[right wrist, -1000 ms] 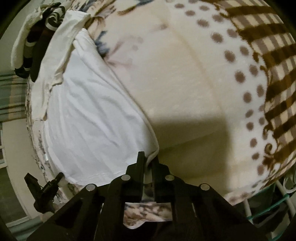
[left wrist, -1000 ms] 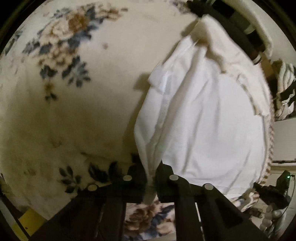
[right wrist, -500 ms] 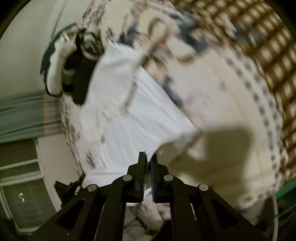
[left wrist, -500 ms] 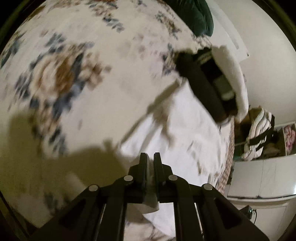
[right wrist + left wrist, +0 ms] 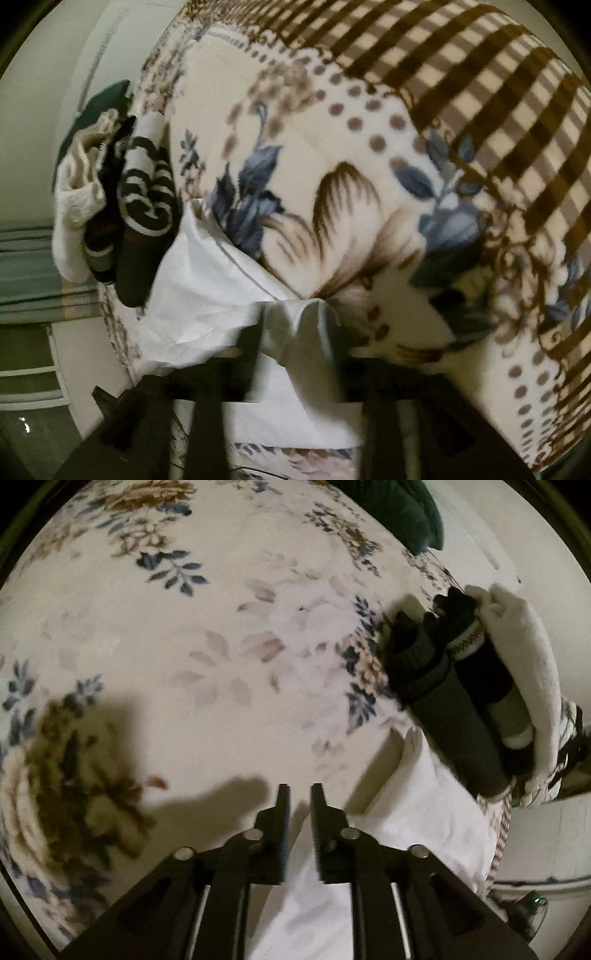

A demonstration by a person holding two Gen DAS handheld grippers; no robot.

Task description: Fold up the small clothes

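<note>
A white garment (image 5: 417, 834) lies folded over on the floral blanket (image 5: 229, 664); it also shows in the right wrist view (image 5: 207, 295). My left gripper (image 5: 300, 801) hangs just above the garment's near left edge, its jaws a little apart, with nothing between the tips. My right gripper (image 5: 295, 332) is blurred, its jaws spread wide, and a fold of the white cloth bulges up between them, not pinched.
A pile of rolled dark, striped and cream clothes (image 5: 476, 686) lies beyond the garment; it shows at the left in the right wrist view (image 5: 122, 206). A dark green cushion (image 5: 410, 513) lies farther off. The blanket's checked border (image 5: 480, 92) is on the right.
Both grippers carried the garment's near edge forward over itself toward the clothes pile, then opened and let it go. The garment now lies shorter, folded over.
</note>
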